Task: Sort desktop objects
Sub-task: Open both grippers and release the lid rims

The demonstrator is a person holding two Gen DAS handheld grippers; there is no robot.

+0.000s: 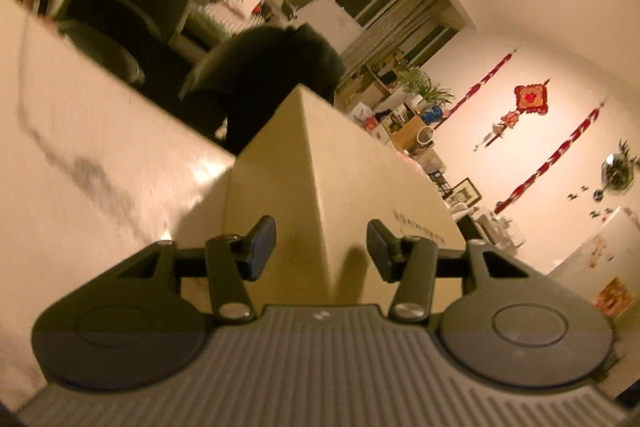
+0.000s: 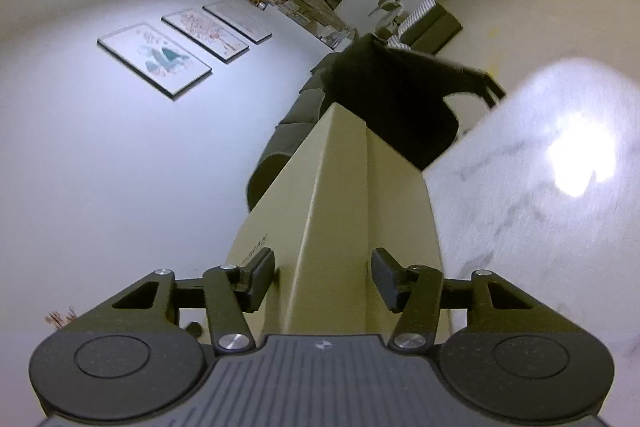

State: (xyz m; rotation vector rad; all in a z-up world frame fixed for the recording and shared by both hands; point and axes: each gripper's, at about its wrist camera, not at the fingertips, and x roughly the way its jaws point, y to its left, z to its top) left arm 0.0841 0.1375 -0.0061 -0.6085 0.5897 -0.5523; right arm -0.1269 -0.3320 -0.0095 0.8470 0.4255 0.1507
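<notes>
Stretching pale and marble-veined under both views, the desk (image 1: 100, 155) carries a cream box (image 1: 360, 179) standing on it, one end between each pair of tongs. The left tongs (image 1: 322, 247) and the right tongs (image 2: 323, 277) each straddle a box edge; whether their pads press it, I cannot tell.

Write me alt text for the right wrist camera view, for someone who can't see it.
The right tongs straddle the edge of a beige box, one pad on each side of it. Beyond lie a white marbled tabletop, a dark chair and three framed pictures on a white wall.
</notes>
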